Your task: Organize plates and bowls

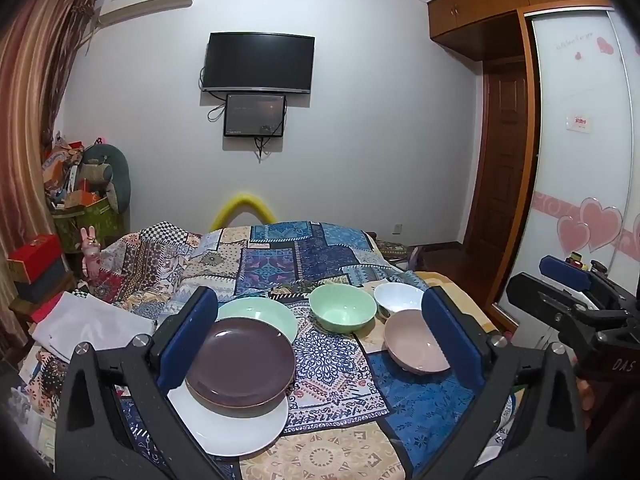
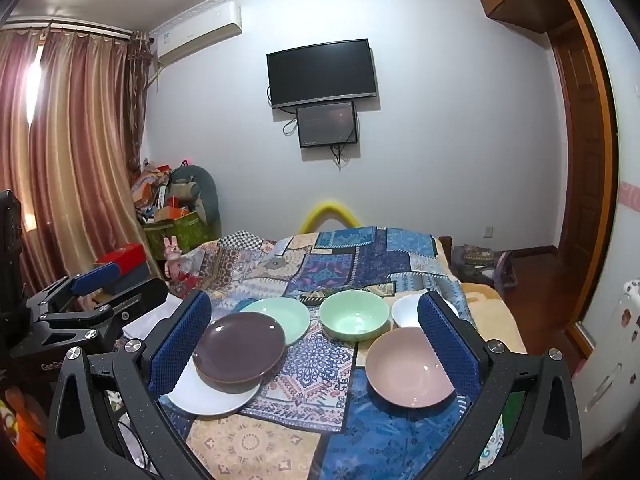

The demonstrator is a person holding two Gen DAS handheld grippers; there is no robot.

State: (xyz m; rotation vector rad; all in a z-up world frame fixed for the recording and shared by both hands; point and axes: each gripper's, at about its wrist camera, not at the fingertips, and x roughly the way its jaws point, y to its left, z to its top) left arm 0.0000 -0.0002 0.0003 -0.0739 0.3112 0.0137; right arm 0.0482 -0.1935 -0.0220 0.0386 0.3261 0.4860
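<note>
On the patchwork cloth a brown plate (image 1: 242, 361) (image 2: 239, 347) lies on a white plate (image 1: 236, 426) (image 2: 212, 394), overlapping a mint plate (image 1: 264, 314) (image 2: 286, 316) behind. To the right stand a mint bowl (image 1: 343, 307) (image 2: 354, 315), a white bowl (image 1: 400, 296) (image 2: 404, 312) and a pink bowl (image 1: 414, 342) (image 2: 408, 368). My left gripper (image 1: 320, 336) is open and empty above the dishes. My right gripper (image 2: 316, 340) is open and empty too; it also shows at the right edge of the left wrist view (image 1: 568, 280).
The cloth-covered surface (image 1: 332, 372) drops off at the right toward a wooden floor (image 2: 536, 280). Boxes and clutter (image 2: 172, 208) stand at the left by the curtain. A folded white cloth (image 1: 92, 328) lies left of the plates.
</note>
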